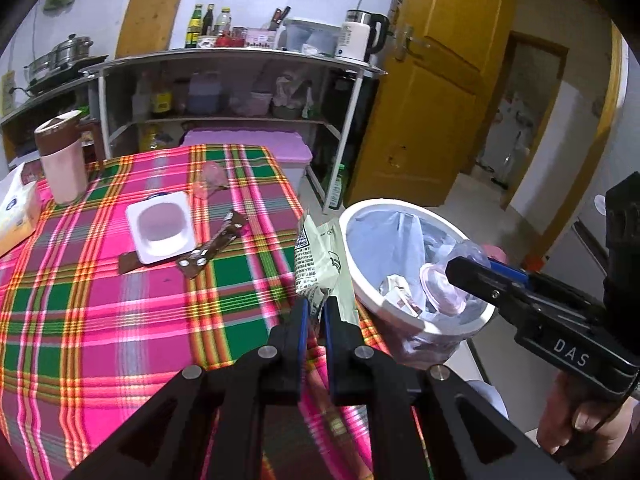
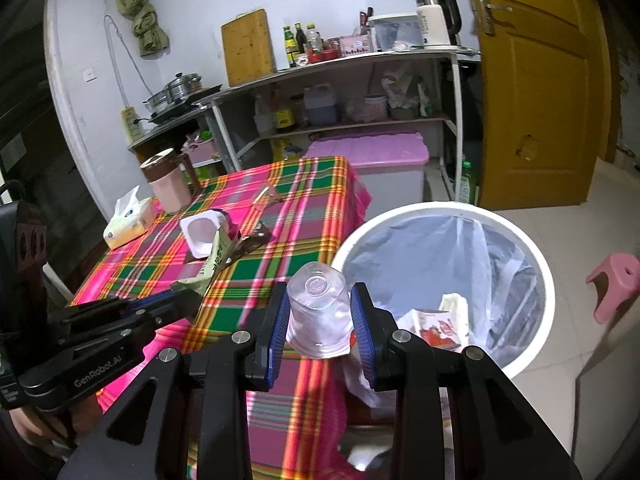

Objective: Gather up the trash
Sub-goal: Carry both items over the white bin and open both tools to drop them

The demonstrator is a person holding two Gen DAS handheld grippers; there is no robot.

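Note:
My left gripper (image 1: 316,306) is shut on a crumpled green wrapper (image 1: 316,256), held above the table's right edge beside the white trash bin (image 1: 404,320). The bin is lined with a blue bag and holds some paper trash. My right gripper (image 2: 320,300) is shut on a clear plastic cup (image 2: 320,316), bottom pointing away, at the bin's left rim (image 2: 540,264). The left wrist view shows that gripper (image 1: 470,262) and cup (image 1: 444,284) over the bin's opening. A white yogurt tub (image 1: 160,228), a brown wrapper (image 1: 212,244) and a clear plastic piece (image 1: 212,180) lie on the plaid tablecloth.
A brown-topped pitcher (image 1: 62,156) and a tissue box (image 1: 16,216) stand at the table's far left. Behind the table are a metal shelf unit (image 1: 240,56) and a pink-lidded storage box (image 2: 368,148). A pink stool (image 2: 616,284) stands on the tiled floor right of the bin, by a yellow door (image 2: 540,92).

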